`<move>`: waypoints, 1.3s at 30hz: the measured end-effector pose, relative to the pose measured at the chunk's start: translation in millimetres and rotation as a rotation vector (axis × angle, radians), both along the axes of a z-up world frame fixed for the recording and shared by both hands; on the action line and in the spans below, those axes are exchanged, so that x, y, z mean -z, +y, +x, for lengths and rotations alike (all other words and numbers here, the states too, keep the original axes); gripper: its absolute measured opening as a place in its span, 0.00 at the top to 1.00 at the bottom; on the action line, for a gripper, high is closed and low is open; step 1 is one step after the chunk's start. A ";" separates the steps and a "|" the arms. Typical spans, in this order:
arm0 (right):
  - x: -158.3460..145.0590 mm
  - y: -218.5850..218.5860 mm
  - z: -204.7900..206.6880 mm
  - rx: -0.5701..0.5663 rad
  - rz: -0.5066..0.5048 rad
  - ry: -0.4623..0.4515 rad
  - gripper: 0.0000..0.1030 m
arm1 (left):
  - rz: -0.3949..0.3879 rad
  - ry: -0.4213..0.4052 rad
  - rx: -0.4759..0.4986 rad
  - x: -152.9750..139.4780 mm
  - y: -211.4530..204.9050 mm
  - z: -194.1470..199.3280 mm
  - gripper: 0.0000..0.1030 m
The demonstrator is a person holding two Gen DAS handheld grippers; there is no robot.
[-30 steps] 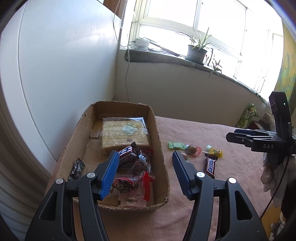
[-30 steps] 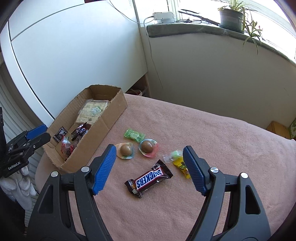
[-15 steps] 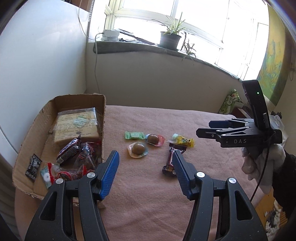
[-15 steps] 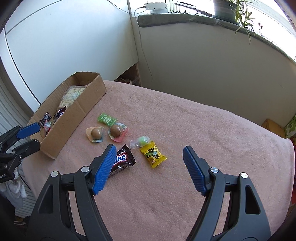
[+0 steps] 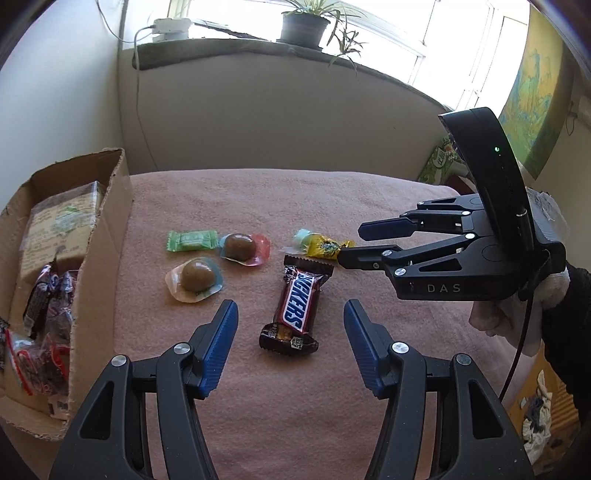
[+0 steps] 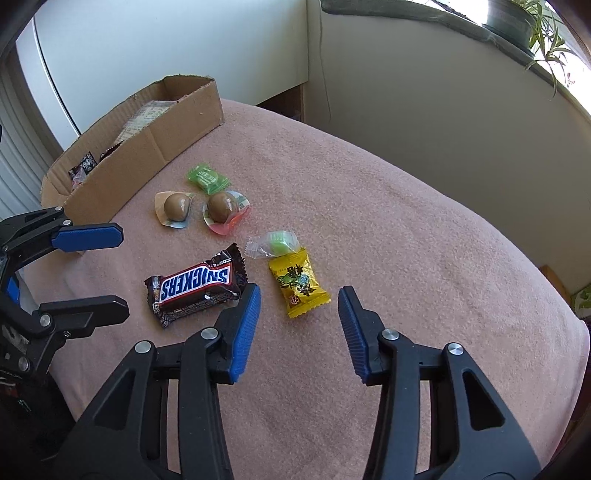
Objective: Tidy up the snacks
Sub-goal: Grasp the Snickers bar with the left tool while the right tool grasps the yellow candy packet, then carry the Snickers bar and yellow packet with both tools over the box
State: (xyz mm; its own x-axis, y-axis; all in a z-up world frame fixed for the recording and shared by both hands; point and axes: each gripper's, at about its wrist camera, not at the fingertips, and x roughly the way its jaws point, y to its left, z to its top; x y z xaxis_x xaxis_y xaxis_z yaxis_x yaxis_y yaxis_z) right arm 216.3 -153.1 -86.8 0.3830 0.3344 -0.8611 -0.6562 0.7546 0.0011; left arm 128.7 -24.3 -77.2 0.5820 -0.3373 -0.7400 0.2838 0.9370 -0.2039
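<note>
A Snickers bar [image 5: 295, 308] [image 6: 197, 286] lies on the pink cloth. My left gripper [image 5: 291, 314] is open and empty, its jaws either side of the bar's near end, a little above it. My right gripper [image 6: 299, 295] is open and empty, just short of a yellow candy packet [image 6: 298, 287] [image 5: 327, 246]. A pale green wrapped sweet [image 6: 275, 244], two brown jelly cups [image 6: 177, 208] [image 6: 221, 208] and a green candy [image 6: 207, 178] lie beyond. The cardboard box [image 5: 99, 258] [image 6: 147, 155] holds several snacks.
The pink cloth [image 6: 406, 229] covers the table, whose edge drops off at right. A wall and a windowsill with a potted plant [image 5: 304, 24] stand behind. A white panel [image 6: 147, 40] rises beyond the box.
My left gripper swung right from over the box to over the Snickers bar. My right gripper moved forward and right, from the Snickers to the yellow packet. Both stayed open.
</note>
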 end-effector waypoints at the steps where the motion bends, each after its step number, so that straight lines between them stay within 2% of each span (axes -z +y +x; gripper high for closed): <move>1: 2.9 1.0 2.8 -0.004 -0.007 0.003 0.57 | 0.008 0.005 0.005 2.1 -2.6 1.8 0.43; 9: 16.5 8.4 14.6 -0.030 -0.034 0.016 0.57 | 0.055 0.038 0.037 15.6 -12.9 18.2 0.43; 15: 19.9 14.0 19.7 -0.038 -0.036 0.018 0.57 | 0.060 0.052 0.052 20.7 -16.0 28.7 0.44; 18: 20.7 17.5 21.9 -0.039 -0.035 0.018 0.58 | 0.062 0.058 0.061 22.7 -19.0 33.3 0.54; 24: 20.8 22.5 19.4 -0.041 -0.054 0.011 0.69 | 0.060 0.059 0.069 24.6 -21.0 38.2 0.73; 28: 19.9 22.5 13.6 -0.034 -0.069 0.002 0.77 | 0.049 0.058 0.061 24.1 -20.4 38.6 0.73; 39: 17.8 11.0 1.8 0.013 -0.058 0.001 0.79 | 0.033 0.051 0.041 21.4 -9.5 29.6 0.74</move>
State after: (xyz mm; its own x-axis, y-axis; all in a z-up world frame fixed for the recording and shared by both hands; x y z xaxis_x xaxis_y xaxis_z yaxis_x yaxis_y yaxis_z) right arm 218.1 -142.1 -104.5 0.3867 0.2792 -0.8789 -0.6462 0.7620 -0.0422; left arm 158.3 -33.8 -98.6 0.5293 -0.3351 -0.7795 0.3124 0.9311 -0.1881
